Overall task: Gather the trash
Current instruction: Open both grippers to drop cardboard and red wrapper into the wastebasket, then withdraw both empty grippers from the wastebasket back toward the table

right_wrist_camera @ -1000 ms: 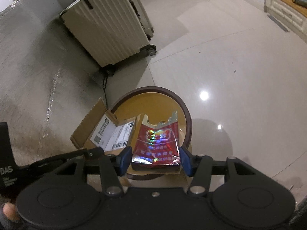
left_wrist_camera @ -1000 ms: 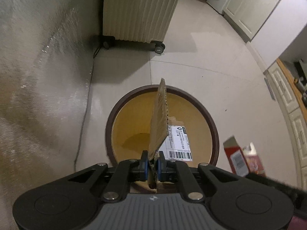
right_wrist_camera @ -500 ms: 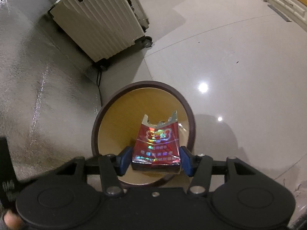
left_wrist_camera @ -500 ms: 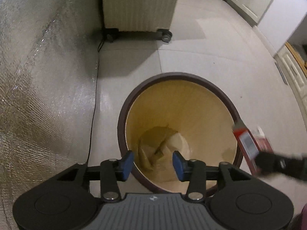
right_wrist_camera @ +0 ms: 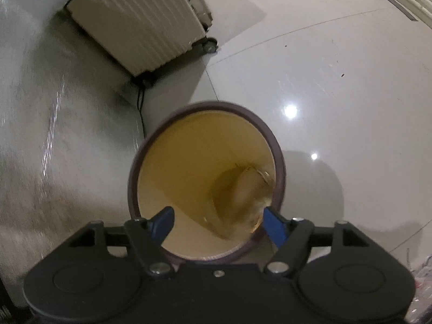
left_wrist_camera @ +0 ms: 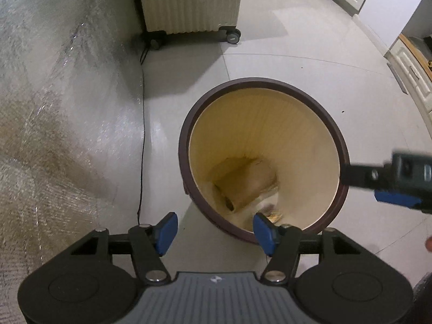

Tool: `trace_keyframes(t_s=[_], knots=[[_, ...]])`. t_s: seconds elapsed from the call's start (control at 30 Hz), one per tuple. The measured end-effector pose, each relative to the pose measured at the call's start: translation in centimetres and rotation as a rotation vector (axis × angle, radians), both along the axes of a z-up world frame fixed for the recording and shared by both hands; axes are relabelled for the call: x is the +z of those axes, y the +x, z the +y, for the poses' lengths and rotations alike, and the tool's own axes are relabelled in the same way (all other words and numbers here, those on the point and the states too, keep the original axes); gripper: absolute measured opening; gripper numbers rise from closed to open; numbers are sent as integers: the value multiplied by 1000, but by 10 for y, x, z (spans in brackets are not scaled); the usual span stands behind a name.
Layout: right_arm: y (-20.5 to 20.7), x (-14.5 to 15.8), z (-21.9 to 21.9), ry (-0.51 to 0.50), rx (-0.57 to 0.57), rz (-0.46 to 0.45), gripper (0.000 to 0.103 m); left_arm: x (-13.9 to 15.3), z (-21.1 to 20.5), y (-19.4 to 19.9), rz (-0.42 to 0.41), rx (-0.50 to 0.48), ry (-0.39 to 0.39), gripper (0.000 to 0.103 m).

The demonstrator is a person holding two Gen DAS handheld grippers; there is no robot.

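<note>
A round bin with a dark brown rim (left_wrist_camera: 186,145) (right_wrist_camera: 133,178) and a yellow inside stands on the tiled floor below both grippers. A brown cardboard box (left_wrist_camera: 248,181) (right_wrist_camera: 243,189) lies at its bottom. My left gripper (left_wrist_camera: 215,232) hangs over the bin's near rim, its jaws opening with nothing between them. My right gripper (right_wrist_camera: 218,225) is also above the bin, jaws opening and empty; in the left wrist view it shows blurred at the right edge (left_wrist_camera: 391,186). I cannot pick out the red packet inside the bin.
A cream ribbed suitcase (left_wrist_camera: 189,0) (right_wrist_camera: 140,24) on wheels stands behind the bin. A black cable (left_wrist_camera: 141,135) runs along the edge of a silvery mat (left_wrist_camera: 54,108) on the left. White cabinets (left_wrist_camera: 410,75) line the right side.
The left gripper opened and the cardboard box dropped into the bin. The right gripper opened and the red packet is gone from its jaws. Both grippers sank a little toward the bin.
</note>
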State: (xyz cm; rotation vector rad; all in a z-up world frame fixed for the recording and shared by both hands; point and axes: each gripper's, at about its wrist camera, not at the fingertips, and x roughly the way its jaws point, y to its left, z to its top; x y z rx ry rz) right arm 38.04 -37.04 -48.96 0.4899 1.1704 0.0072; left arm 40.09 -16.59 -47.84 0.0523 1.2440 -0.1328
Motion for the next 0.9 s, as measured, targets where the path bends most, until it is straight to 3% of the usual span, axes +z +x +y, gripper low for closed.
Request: trace_keyframes(t_s=[0.37, 0.57, 0.77, 0.9], knots=[[-15, 16, -6, -57, 57, 9, 73, 12, -1, -7, -15, 1, 5, 72], [-19, 26, -5, -97, 108, -14, 74, 25, 1, -7, -43, 19, 18, 88], [-25, 38, -8, -132, 127, -42, 86, 38, 9, -8, -63, 60, 17, 102], [-27, 45, -8, -154, 129, -54, 99, 45, 12, -10, -58, 73, 11, 103]])
